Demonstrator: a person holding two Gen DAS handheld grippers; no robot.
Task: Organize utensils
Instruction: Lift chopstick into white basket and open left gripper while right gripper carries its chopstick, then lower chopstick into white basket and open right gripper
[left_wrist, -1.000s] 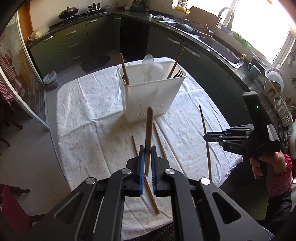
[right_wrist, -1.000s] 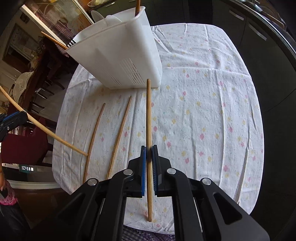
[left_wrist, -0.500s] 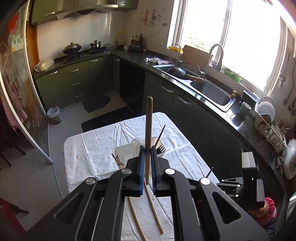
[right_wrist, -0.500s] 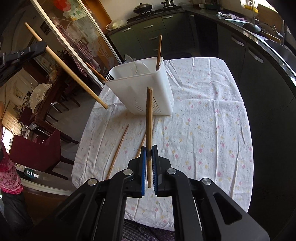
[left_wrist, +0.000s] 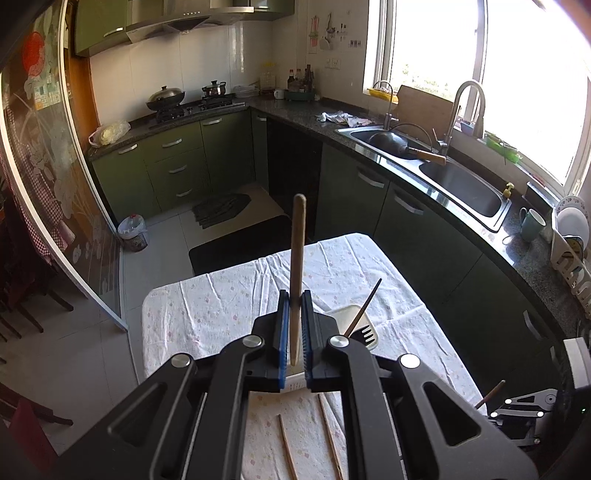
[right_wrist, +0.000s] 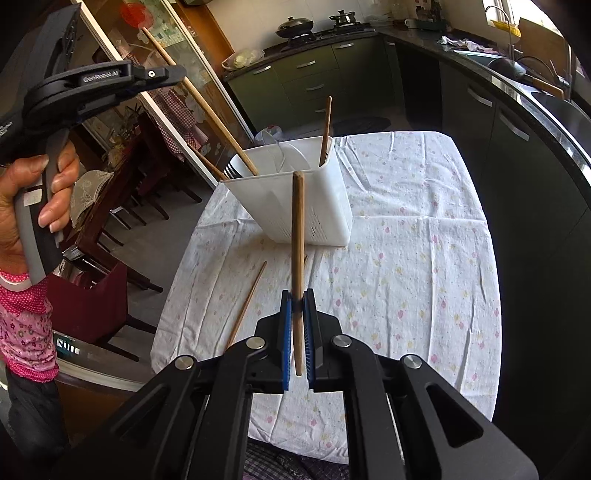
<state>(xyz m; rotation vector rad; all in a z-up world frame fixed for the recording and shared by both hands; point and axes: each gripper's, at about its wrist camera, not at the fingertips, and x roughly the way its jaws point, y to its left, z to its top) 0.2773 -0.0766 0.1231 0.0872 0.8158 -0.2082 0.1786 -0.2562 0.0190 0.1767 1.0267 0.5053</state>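
Observation:
A white utensil holder stands on the table with a spoon, a fork and chopsticks in it. My left gripper is shut on a wooden chopstick; in the right wrist view this chopstick slants down with its lower tip at the holder's rim. My right gripper is shut on another chopstick, held above the cloth in front of the holder. Two loose chopsticks lie on the cloth; one shows in the right wrist view.
The table has a white flowered cloth. Dark green cabinets and a sink run along the right. Chairs stand to the left of the table. A glass door is on the left.
My left gripper has risen and tilted up, and its chopstick's lower tip has come down to the holder's rim. My right gripper has lifted its chopstick off the cloth and raised it.

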